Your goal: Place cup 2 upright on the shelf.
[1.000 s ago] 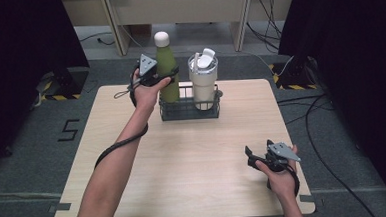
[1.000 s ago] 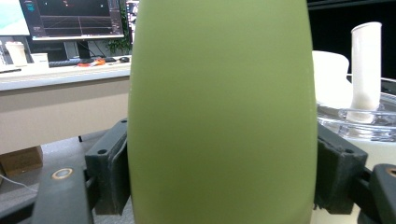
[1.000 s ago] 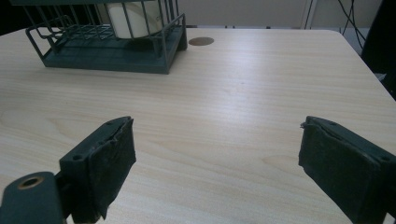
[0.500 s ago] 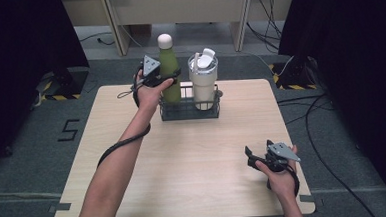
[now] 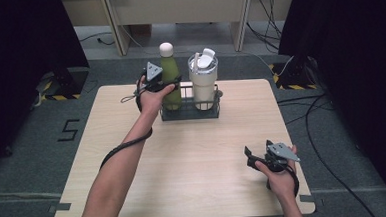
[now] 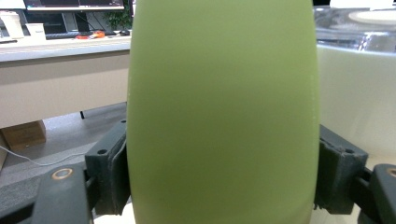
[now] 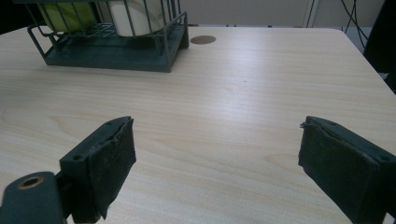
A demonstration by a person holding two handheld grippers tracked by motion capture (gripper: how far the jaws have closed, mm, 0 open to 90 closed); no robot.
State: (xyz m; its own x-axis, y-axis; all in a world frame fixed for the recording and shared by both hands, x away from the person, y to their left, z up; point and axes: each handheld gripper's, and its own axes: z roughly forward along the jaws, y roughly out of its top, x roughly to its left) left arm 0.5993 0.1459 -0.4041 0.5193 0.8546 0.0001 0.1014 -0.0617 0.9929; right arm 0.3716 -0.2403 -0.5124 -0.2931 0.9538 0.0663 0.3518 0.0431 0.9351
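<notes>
So here's what we're looking at. Our left hand-held gripper (image 5: 173, 83) has its jaws clamped on the green bottle (image 5: 169, 79), one pad on each flank of the body, and in the left gripper view the bottle (image 6: 223, 112) sits squarely between them, touching both. The bottle stands upright, long axis vertical, so the grip is a level one across the middle with the white cap well above the jaws.

Going outward from there: the bottle's foot is in the left compartment of the dark wire basket (image 5: 216, 103), which sits near the far edge of the desk (image 5: 193, 158), about mid-width. Right beside it in the other compartment stands a white tumbler (image 5: 203, 83) with a clear lid, close enough that we can't tell if the two touch.

The relation that matters for us is vertical. The bottle is low between the basket walls with the tumbler tight on its right, so any coming move has to run along that upright axis, straight down to seat it or straight up to clear the rim. Sideways tilt would knock the tumbler or catch the wire, we'd guess.

Our right hand-held gripper (image 5: 256, 157) rests near the desk's near right corner, jaws spread wide with nothing between them, well apart from the basket. The left hand is obviously the nearer one here.
</notes>
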